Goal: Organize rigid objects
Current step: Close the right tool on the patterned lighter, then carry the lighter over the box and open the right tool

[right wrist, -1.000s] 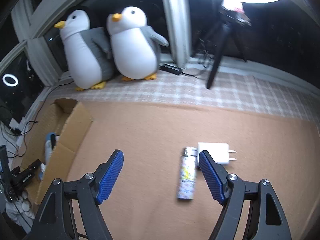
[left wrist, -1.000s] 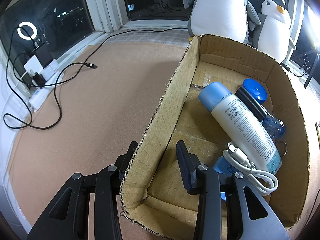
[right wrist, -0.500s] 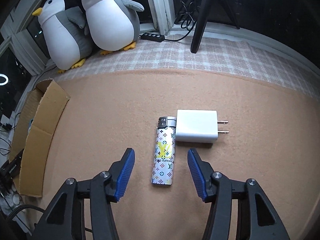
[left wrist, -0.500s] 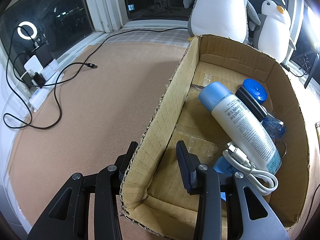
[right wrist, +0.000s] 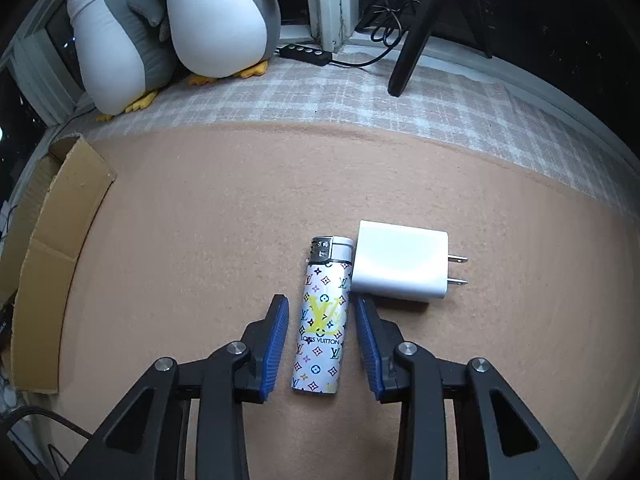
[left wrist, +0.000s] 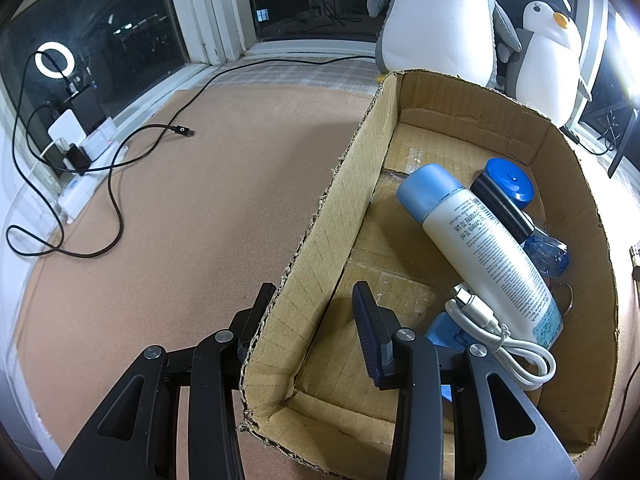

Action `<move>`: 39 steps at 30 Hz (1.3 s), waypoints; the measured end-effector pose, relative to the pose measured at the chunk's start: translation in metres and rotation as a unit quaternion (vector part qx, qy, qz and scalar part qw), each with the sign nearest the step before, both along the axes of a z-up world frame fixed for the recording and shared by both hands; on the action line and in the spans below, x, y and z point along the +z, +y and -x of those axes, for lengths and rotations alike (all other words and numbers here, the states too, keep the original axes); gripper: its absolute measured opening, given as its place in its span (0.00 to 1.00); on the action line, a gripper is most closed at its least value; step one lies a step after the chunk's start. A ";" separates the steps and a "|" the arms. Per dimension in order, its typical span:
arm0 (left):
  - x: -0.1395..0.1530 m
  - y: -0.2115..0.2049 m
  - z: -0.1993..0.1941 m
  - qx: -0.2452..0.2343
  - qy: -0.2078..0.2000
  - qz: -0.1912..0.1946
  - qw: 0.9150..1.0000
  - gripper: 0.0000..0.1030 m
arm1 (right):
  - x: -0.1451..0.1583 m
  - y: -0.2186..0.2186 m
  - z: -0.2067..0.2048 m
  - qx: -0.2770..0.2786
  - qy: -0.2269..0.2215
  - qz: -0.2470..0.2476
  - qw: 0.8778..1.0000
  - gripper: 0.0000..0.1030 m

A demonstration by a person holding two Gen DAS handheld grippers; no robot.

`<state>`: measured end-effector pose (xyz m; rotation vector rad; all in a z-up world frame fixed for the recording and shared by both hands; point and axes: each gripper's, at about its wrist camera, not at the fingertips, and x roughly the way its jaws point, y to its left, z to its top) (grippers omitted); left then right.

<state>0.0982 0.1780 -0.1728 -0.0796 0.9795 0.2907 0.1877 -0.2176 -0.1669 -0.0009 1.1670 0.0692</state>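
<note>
A white patterned lighter (right wrist: 322,320) lies on the tan mat, touching a white wall charger (right wrist: 398,266) on its right. My right gripper (right wrist: 322,308) is open, low over the mat, with one finger on each side of the lighter, not touching it. My left gripper (left wrist: 310,300) is open and straddles the left wall of the cardboard box (left wrist: 340,216), one finger outside, one inside. The box holds a white bottle with a blue cap (left wrist: 480,248), a dark bottle with a blue lid (left wrist: 506,196), a coiled white cable (left wrist: 504,336) and small blue items.
Two plush penguins (right wrist: 180,24) stand on the checked cloth at the back, also behind the box (left wrist: 444,16). A black tripod leg (right wrist: 412,44) and power strip cable are near the window. Black cables (left wrist: 112,168) and chargers lie at left. The box also shows at the right wrist view's left edge (right wrist: 52,248).
My right gripper has moved forward and down onto the lighter and narrowed, so its fingers now flank it. The left gripper and box have not moved.
</note>
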 end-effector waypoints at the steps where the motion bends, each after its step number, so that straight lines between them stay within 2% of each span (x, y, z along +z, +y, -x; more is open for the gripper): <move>1: 0.000 0.000 0.000 0.000 0.000 0.000 1.000 0.37 | 0.000 0.002 0.000 0.004 0.001 0.002 1.000 0.28; 4: 0.000 0.000 0.000 0.000 0.000 0.000 1.000 0.37 | 0.001 0.004 0.001 0.012 0.001 0.008 1.000 0.21; 15: 0.000 0.000 0.000 0.000 0.000 0.000 1.000 0.37 | 0.004 0.011 0.011 0.016 -0.008 -0.020 1.000 0.20; 21: 0.000 0.001 0.000 0.000 0.000 0.000 1.000 0.37 | 0.017 0.027 0.014 0.033 -0.025 -0.029 0.999 0.20; 28: 0.000 0.000 0.000 0.000 0.000 0.000 1.000 0.37 | 0.036 0.054 0.012 0.066 -0.047 -0.034 0.996 0.20; 39: 0.000 0.000 0.000 0.000 0.000 0.000 1.000 0.36 | 0.065 0.123 -0.001 0.139 -0.077 -0.037 0.987 0.20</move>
